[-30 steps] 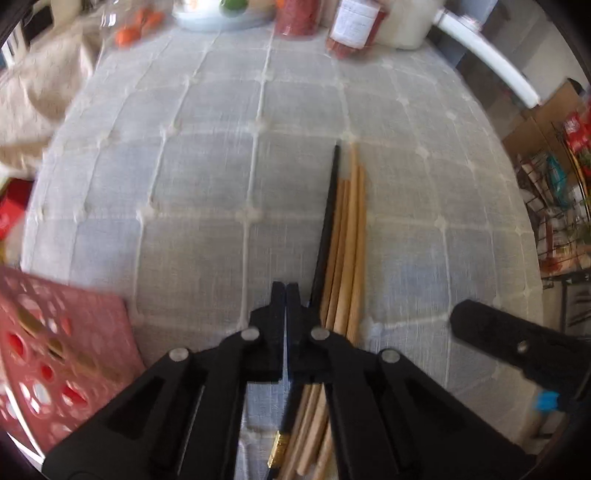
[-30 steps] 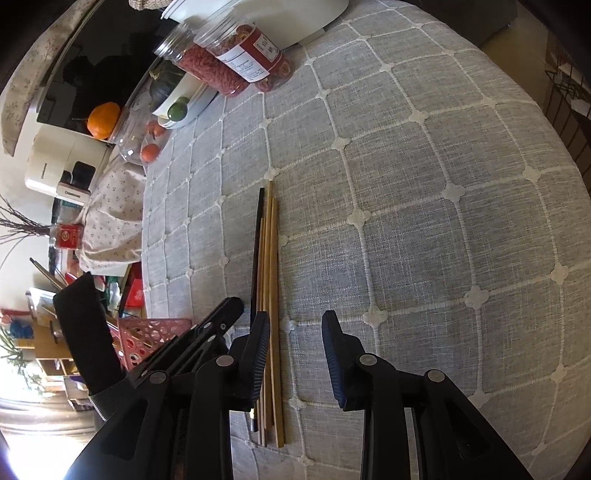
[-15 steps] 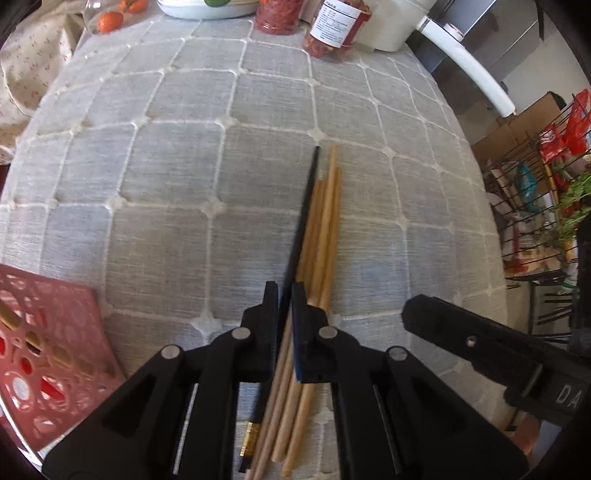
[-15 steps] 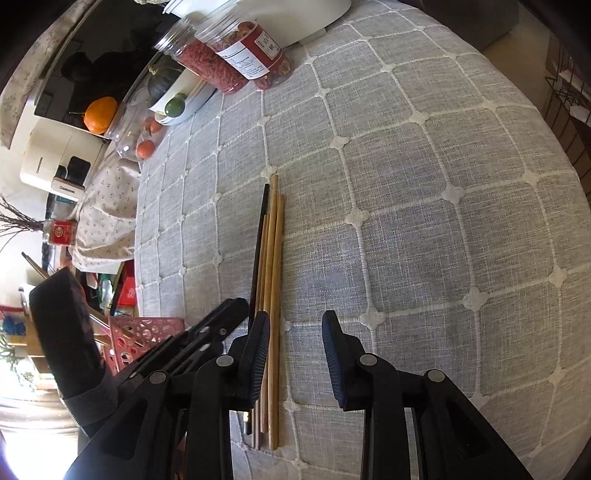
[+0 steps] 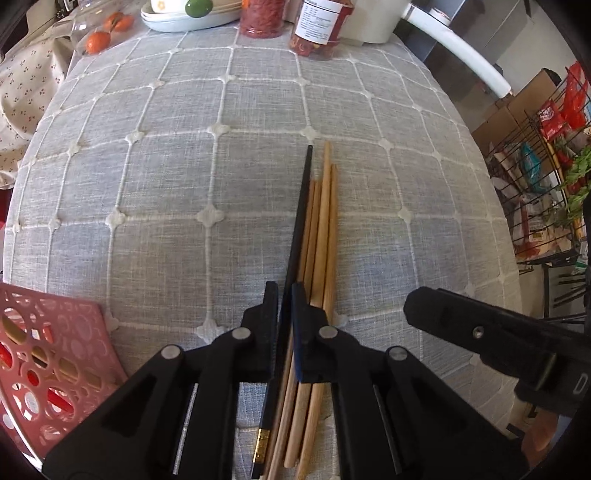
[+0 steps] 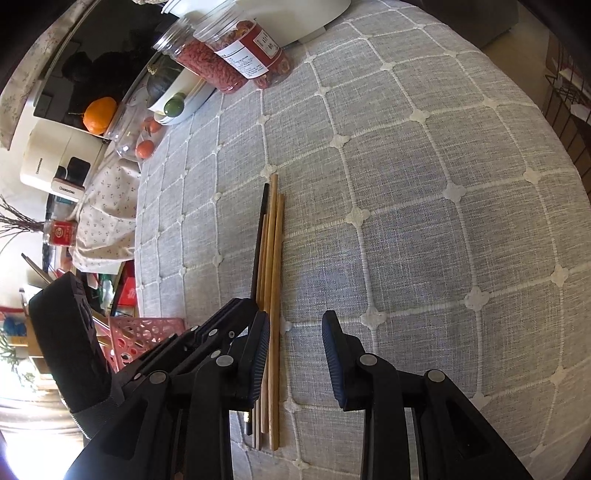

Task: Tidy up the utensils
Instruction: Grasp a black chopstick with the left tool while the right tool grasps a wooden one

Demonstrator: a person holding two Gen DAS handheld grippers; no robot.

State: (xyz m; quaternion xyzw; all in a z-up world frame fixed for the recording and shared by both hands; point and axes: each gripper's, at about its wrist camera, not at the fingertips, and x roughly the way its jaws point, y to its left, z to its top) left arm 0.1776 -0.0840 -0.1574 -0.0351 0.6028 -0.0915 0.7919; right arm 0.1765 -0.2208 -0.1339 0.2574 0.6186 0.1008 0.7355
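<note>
A black chopstick (image 5: pixel 300 214) lies beside several wooden chopsticks (image 5: pixel 323 221) on the grey checked tablecloth (image 5: pixel 166 192). My left gripper (image 5: pixel 284 295) is shut on the black chopstick, its jaws pinching it near the middle. My right gripper (image 6: pixel 295 325) is open and empty just right of the bundle, which also shows in the right wrist view (image 6: pixel 271 258). Its left finger (image 6: pixel 258 350) sits next to the wooden chopsticks. The right gripper's finger shows at the lower right of the left wrist view (image 5: pixel 461 325).
A pink perforated basket (image 5: pixel 48 365) stands at the table's near left edge. Jars of red food (image 5: pixel 317 26), a plate with fruit (image 5: pixel 184 18) and tangerines (image 5: pixel 98 37) line the far edge. A wire rack (image 5: pixel 546 184) stands off the right side.
My left gripper has risen and drawn back, and its jaws now pinch the black chopstick. The right gripper has stayed open beside the bundle.
</note>
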